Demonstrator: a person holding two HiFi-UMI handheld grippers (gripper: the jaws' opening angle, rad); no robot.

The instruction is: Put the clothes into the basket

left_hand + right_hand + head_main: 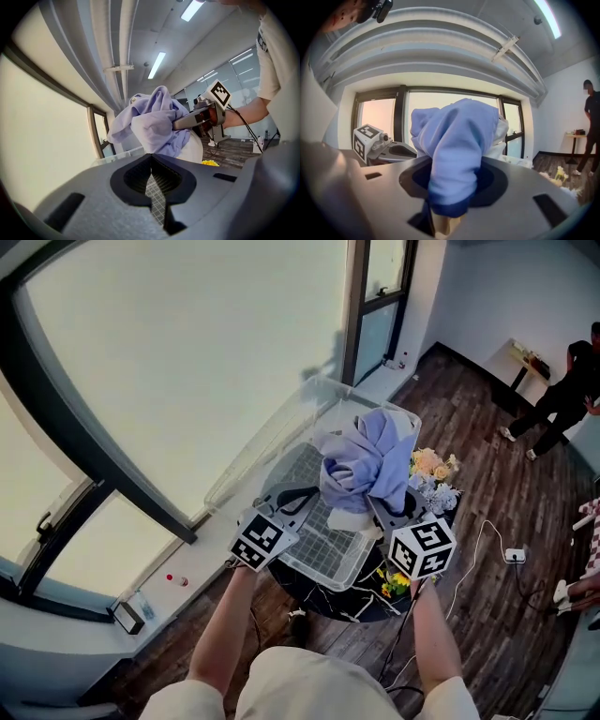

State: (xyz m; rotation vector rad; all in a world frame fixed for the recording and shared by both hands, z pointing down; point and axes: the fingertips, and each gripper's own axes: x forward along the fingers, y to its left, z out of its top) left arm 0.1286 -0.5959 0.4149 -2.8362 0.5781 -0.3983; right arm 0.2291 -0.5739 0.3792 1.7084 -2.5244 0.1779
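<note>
The lavender clothes [361, 465] hang in a bunched bundle over the far end of the basket [314, 568], with a white piece showing under the folds; you cannot tell from any view whether the bundle touches the basket. Your right gripper [380, 512] has them: in the right gripper view a fold of the lavender cloth runs straight down between the two jaws, which are clamped on it and kept apart by its thickness. Your left gripper [286, 507] sits at the near left side of the basket, pointing towards the bundle but clear of it. Its jaws are pressed together at the tips with nothing in them, and only the basket's grid shows through the slit behind. The basket stands on a small round dark table [314, 601], with a bunch of flowers [431, 479] just beside it on the right. A large window [187, 362] fills the left, and a person [567, 390] stands well apart on the wooden floor [497, 596].
</note>
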